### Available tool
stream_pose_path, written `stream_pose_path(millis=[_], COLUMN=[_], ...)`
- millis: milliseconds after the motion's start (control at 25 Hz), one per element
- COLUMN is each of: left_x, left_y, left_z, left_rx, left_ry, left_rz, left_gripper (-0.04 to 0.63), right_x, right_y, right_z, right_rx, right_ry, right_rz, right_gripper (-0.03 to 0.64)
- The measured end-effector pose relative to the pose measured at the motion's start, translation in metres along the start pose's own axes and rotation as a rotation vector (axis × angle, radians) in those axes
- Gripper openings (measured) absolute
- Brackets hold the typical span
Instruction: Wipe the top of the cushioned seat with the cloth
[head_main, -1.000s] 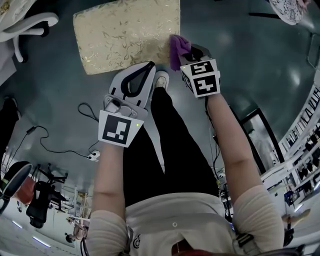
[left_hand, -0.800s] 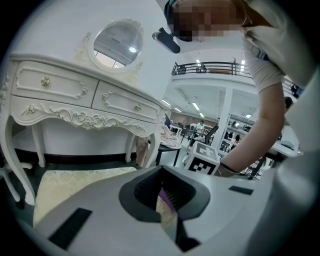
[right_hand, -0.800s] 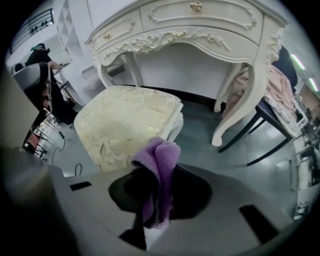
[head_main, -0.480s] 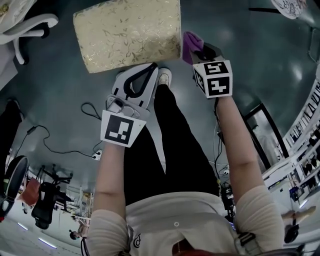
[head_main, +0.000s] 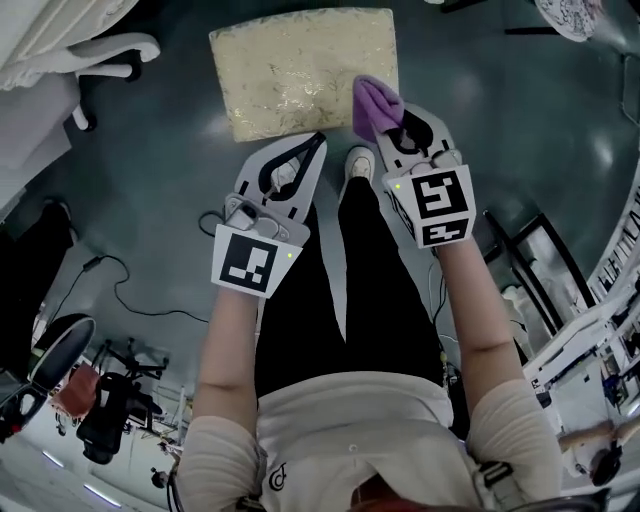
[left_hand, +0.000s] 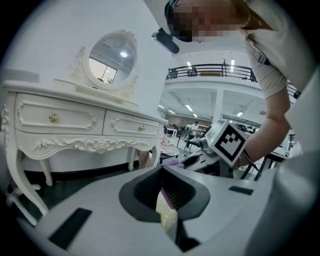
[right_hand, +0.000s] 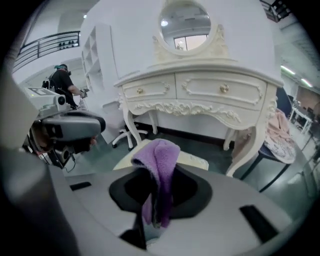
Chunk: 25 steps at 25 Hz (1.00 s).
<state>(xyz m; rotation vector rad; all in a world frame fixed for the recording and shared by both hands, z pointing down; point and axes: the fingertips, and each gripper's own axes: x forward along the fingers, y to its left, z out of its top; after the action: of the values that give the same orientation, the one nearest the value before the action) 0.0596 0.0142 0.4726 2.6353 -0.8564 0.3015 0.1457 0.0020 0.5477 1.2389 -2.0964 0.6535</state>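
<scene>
Right tongs (head_main: 388, 112) were found clamped on the purple cloth (head_main: 372, 102), which stood bunched above the tips. The cloth sat over the near right corner of the cushioned seat (head_main: 300, 65); whether it pressed on the gold-patterned top could not be determined. In the right gripper view the seat showed just beyond the cloth (right_hand: 159, 162).

Left tongs (head_main: 314, 146) were closed together with nothing between them, tips just short of the seat's near edge and apart from it. A white shoe (head_main: 357, 163) stood on the dark floor (head_main: 170, 180) near that same edge, between the two tongs. A white dressing table (right_hand: 200, 92) stood beyond the seat.
</scene>
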Motion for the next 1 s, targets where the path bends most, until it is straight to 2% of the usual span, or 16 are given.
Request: stream_pose_path(millis=[80, 200, 440, 640, 800, 1000], left_x=[-0.019, -0.044, -0.091, -0.127, -0.161, -0.180], left_y=[0.009, 0.023, 0.042, 0.025, 0.016, -0.014], left_z=[0.017, 0.045, 0.134, 0.193, 0.251, 0.319], left_rx=[0.030, 0.158, 0.122, 0.150, 0.123, 0.223], left_ry=[0.003, 0.044, -0.124, -0.165, -0.222, -0.263], left_rz=[0.022, 0.066, 0.174, 0.193, 0.233, 0.232], left_gripper=[0.014, 0.012, 0.014, 0.014, 0.012, 0.012], right_x=[-0.012, -0.032, -0.081, -0.154, -0.212, -0.276], right_y=[0.015, 0.033, 0.065, 0.091, 0.106, 0.101], right_z=[0.031, 0.070, 0.132, 0.191, 0.251, 0.309], right_rx=[-0.015, -0.022, -0.059, -0.107, -0.191, -0.251], right_ry=[-0.062, -0.124, -0.216, -0.337, -0.433, -0.547], right_rz=[-0.007, -0.013, -0.035, -0.012, 0.004, -0.046], right_gripper=[0.086, 0.086, 0.087, 0.089, 0.089, 0.089])
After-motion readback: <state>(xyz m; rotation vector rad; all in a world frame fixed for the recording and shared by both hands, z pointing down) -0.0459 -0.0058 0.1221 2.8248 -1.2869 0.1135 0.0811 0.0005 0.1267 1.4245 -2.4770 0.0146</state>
